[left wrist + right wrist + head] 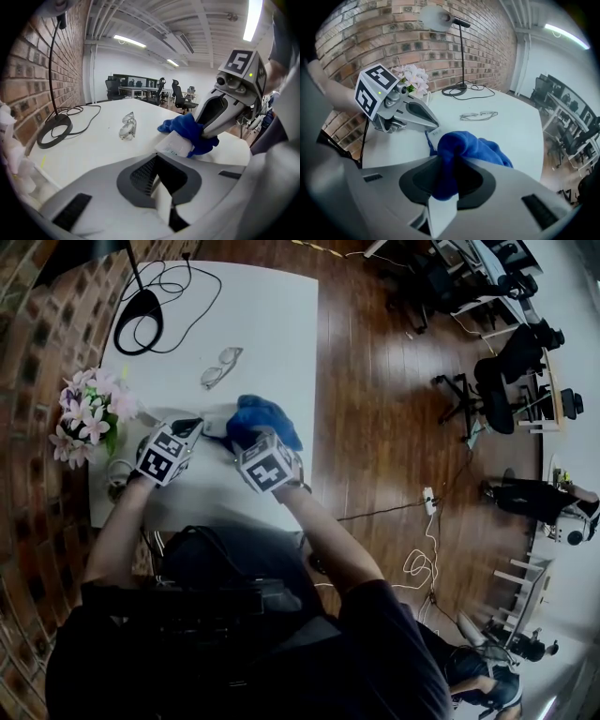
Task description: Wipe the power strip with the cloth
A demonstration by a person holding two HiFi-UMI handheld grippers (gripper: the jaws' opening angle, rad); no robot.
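We could read no word, number or brand anywhere. The white plastic power strip carried a small printed label, but its print was too blurred for us.

The left gripper and right gripper have pale grey shells with dark insets, each bearing a cube of black-and-white square markers. The person's top is dark, seemingly short-sleeved.

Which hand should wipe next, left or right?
Right. The right gripper is shut on the blue cloth, which is right against the white power strip. The left gripper is shut and has no cloth.
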